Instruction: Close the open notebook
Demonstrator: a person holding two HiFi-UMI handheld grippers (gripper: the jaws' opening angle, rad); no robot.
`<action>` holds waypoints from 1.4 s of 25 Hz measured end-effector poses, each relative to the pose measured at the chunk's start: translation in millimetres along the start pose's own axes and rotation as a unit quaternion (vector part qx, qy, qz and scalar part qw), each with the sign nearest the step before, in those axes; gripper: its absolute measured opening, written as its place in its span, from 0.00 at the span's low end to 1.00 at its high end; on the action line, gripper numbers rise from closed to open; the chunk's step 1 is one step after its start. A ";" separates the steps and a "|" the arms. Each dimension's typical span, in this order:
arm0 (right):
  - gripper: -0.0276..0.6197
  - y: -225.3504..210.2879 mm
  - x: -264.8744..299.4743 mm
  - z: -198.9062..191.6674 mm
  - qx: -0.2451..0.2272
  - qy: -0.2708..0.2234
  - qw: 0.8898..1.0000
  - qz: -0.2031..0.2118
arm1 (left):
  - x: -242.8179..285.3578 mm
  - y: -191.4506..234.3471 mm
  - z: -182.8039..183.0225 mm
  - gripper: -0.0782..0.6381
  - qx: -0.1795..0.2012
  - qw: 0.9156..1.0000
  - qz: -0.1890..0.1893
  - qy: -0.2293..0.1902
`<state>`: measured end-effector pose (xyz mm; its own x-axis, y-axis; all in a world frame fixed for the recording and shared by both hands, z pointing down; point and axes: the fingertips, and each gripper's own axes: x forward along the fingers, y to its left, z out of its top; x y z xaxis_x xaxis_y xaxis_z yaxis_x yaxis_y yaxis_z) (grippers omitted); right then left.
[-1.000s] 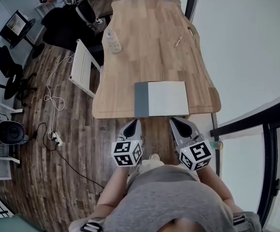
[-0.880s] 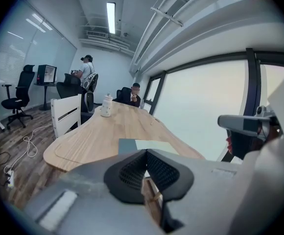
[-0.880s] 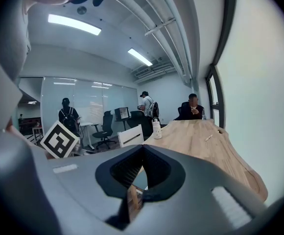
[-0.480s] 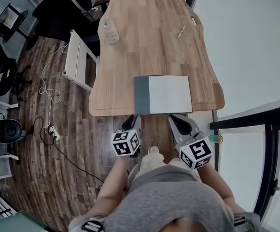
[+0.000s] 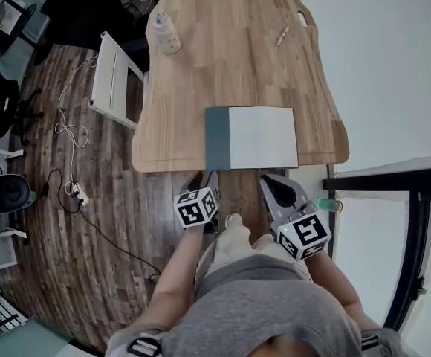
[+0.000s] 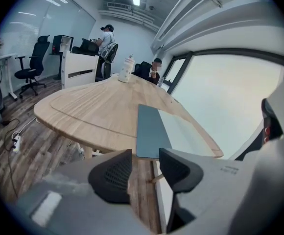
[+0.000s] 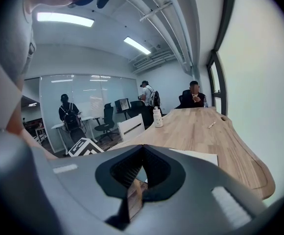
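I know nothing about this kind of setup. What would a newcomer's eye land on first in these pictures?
An open notebook, grey-blue on its left and white on its right, lies at the near edge of a long wooden table. Just short of that edge the person holds two grippers. The left gripper has just been opening its jaws and has nothing between them, while the right gripper is shut and empty.

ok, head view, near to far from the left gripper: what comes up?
left gripper, jaws just opened, nothing between them → open notebook → bottle. The pen is skipped: it lies level with the bottle.
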<state>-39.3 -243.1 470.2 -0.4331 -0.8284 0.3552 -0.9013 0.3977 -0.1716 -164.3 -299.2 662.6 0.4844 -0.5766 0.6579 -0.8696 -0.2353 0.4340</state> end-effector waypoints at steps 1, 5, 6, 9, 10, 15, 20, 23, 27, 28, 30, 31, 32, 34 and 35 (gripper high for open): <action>0.04 -0.3 1.1 -1.7 0.001 0.002 1.000 0.000 | 3.1 1.5 -2.5 0.36 -0.005 1.000 0.002 0.004; 0.04 -0.2 5.8 -7.6 0.004 0.010 1.000 0.001 | 13.3 7.1 -8.9 0.36 -0.034 0.999 0.004 0.017; 0.04 -0.3 6.9 -8.4 0.005 0.012 1.000 0.002 | 15.4 7.7 -9.3 0.36 -0.043 0.999 0.002 0.018; 0.04 -0.6 8.7 -11.5 0.008 0.017 1.000 0.002 | 18.5 7.7 -9.2 0.36 -0.056 0.998 0.001 0.020; 0.04 -0.5 9.2 -12.2 0.008 0.018 1.000 0.003 | 18.8 7.1 -9.5 0.36 -0.056 0.998 0.000 0.021; 0.04 1.2 13.9 -11.6 0.008 0.020 1.000 0.005 | 22.4 7.2 -17.7 0.35 -0.070 0.997 -0.002 0.036; 0.04 -2.9 14.5 -10.6 0.007 0.018 1.000 -0.001 | 23.7 3.2 -16.9 0.30 -0.055 0.998 0.008 0.032; 0.04 -4.2 14.4 -10.1 0.008 0.017 1.000 -0.003 | 23.5 3.2 -16.3 0.29 -0.054 0.998 0.012 0.031; 0.04 -4.0 14.3 -7.3 0.007 0.013 1.000 -0.001 | 22.0 3.2 -13.6 0.28 -0.047 0.998 0.021 0.021; 0.04 -3.8 13.9 -7.3 0.007 0.012 1.000 -0.001 | 21.0 3.7 -11.6 0.26 -0.045 0.999 0.024 0.013; 0.04 -3.4 12.8 -7.9 0.007 0.011 1.000 0.000 | 18.6 4.2 -4.7 0.22 -0.039 0.999 0.029 -0.006; 0.04 -3.4 12.3 -8.3 0.007 0.010 1.000 0.000 | 17.9 4.1 -0.9 0.22 -0.037 0.999 0.029 -0.015; 0.04 -3.4 11.7 -8.7 0.008 0.010 1.000 0.000 | 17.6 3.8 2.5 0.21 -0.036 0.999 0.028 -0.021; 0.04 -2.9 10.7 -9.4 0.009 0.010 1.000 -0.001 | 17.0 3.5 8.2 0.20 -0.037 0.999 0.027 -0.029; 0.04 -2.3 10.4 -9.6 0.009 0.009 1.000 0.000 | 16.5 3.6 10.6 0.19 -0.037 0.998 0.027 -0.031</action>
<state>-41.7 -248.9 483.1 -0.4331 -0.8210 0.3720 -0.9013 0.3900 -0.1886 -160.4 -317.8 668.5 0.4288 -0.6352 0.6424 -0.8834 -0.1462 0.4452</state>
